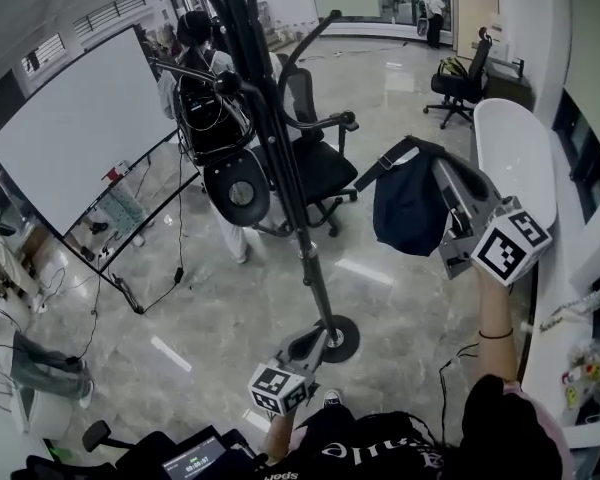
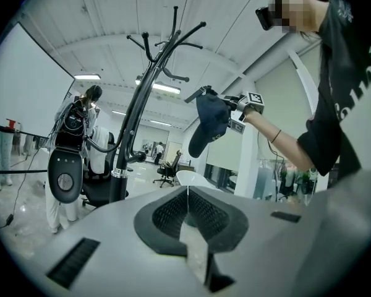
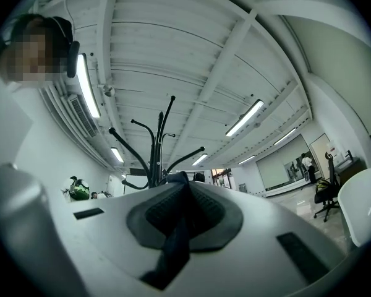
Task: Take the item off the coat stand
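The black coat stand [image 1: 280,158] rises from its round base [image 1: 337,339] on the tiled floor, and its hooks [image 2: 167,42] are bare. A dark blue cap [image 1: 408,206] hangs in the air to the right of the stand, clear of it. My right gripper [image 1: 435,160] is shut on the cap's strap, and the dark fabric [image 3: 176,228] shows pinched between its jaws. My left gripper [image 1: 305,350] is low near the stand's base, shut with nothing in it [image 2: 187,193]. The left gripper view shows the cap [image 2: 209,125] held up beside the stand [image 2: 136,110].
A black office chair [image 1: 320,163] and a device with a round black pod [image 1: 236,192] stand right behind the stand. A whiteboard [image 1: 70,128] is at the left, a white rounded table [image 1: 520,148] at the right. A person in white [image 2: 86,135] stands beyond the stand.
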Available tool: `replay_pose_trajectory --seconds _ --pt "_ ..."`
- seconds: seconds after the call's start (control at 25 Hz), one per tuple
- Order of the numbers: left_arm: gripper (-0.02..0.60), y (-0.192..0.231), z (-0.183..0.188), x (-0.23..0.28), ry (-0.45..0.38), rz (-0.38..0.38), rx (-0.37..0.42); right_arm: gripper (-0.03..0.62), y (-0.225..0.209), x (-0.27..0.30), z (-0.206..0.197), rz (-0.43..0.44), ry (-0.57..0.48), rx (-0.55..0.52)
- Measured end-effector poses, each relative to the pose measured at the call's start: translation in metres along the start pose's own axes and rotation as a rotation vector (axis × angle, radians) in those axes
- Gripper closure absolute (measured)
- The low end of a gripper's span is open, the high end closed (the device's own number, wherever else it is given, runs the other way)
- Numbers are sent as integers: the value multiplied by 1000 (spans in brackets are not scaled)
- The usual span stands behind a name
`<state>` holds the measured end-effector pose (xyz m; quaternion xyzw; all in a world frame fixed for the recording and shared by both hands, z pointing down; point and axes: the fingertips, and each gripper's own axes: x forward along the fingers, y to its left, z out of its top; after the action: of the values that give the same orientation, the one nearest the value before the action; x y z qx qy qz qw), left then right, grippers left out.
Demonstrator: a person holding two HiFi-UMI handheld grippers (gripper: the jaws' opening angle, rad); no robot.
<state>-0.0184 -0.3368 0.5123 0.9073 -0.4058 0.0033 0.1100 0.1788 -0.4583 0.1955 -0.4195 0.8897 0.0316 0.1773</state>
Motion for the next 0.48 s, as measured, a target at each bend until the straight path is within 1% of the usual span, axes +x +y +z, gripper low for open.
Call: replay_pose_trajectory --seconds 0.24,0.48 --pt "575 -43 -12 -5 0 12 -9 563 8 -51 -46 3 92 64" --pt "575 -78 -31 -25 7 73 -45 563 35 -91 -101 71 192 150"
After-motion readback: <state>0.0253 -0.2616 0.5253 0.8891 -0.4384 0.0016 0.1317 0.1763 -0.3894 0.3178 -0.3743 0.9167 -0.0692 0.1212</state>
